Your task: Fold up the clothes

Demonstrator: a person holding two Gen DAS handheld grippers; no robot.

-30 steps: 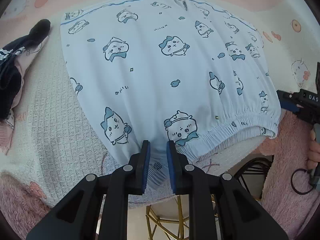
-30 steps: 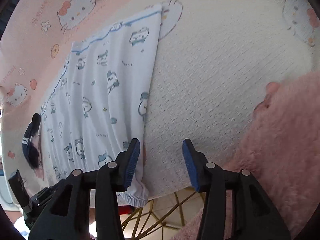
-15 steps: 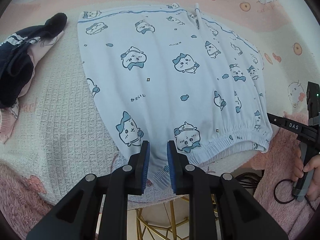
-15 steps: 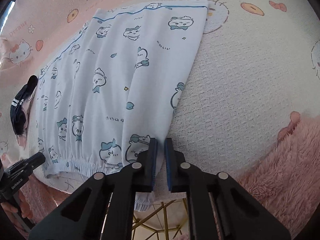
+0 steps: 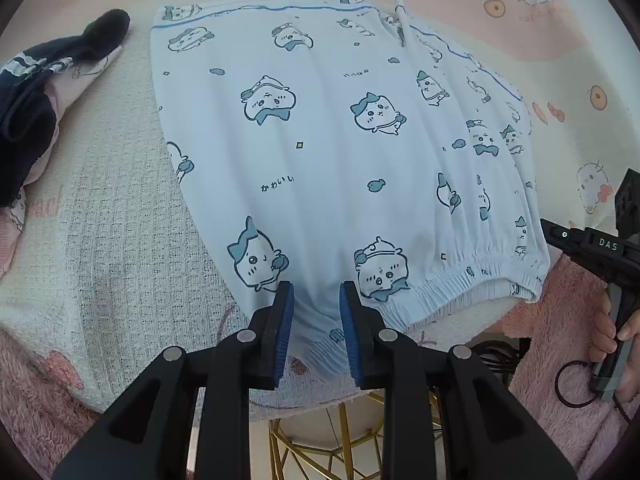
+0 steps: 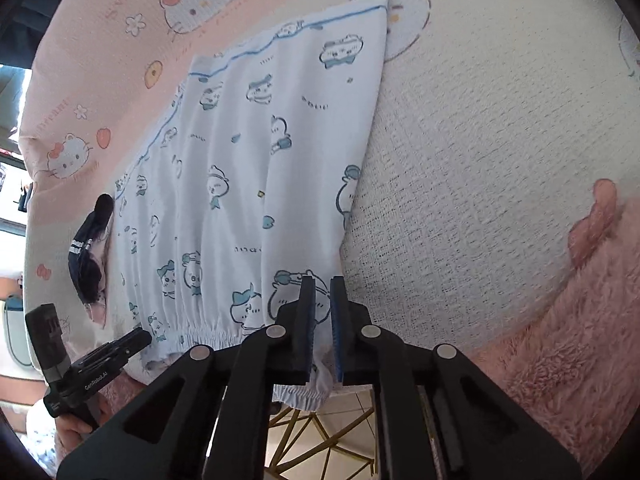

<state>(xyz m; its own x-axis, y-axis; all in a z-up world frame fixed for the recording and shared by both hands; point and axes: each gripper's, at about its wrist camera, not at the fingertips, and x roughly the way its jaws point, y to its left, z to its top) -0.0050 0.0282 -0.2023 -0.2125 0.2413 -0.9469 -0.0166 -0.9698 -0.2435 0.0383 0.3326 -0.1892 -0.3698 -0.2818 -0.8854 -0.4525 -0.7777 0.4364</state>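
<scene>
A light blue garment printed with cartoon animals lies flat on a white waffle blanket. Its gathered elastic edge hangs over the near side. My left gripper stands over the near left corner of that edge. Its jaws are opening, and loose cloth lies between the pads without being pinched. In the right wrist view the same garment runs away to the upper left. My right gripper pinches its near right corner in a narrow gap, just beginning to ease open. The elastic hem droops below the fingers.
A dark navy garment lies bunched at the left, also seen from the right wrist as navy cloth. Fluffy pink blanket covers the near right. A gold wire frame shows below the edge. A hand holds the other tool at right.
My right gripper went from wide open beside the corner to closed on it. My left gripper's jaws have spread apart a little, and it slid sideways along the elastic edge.
</scene>
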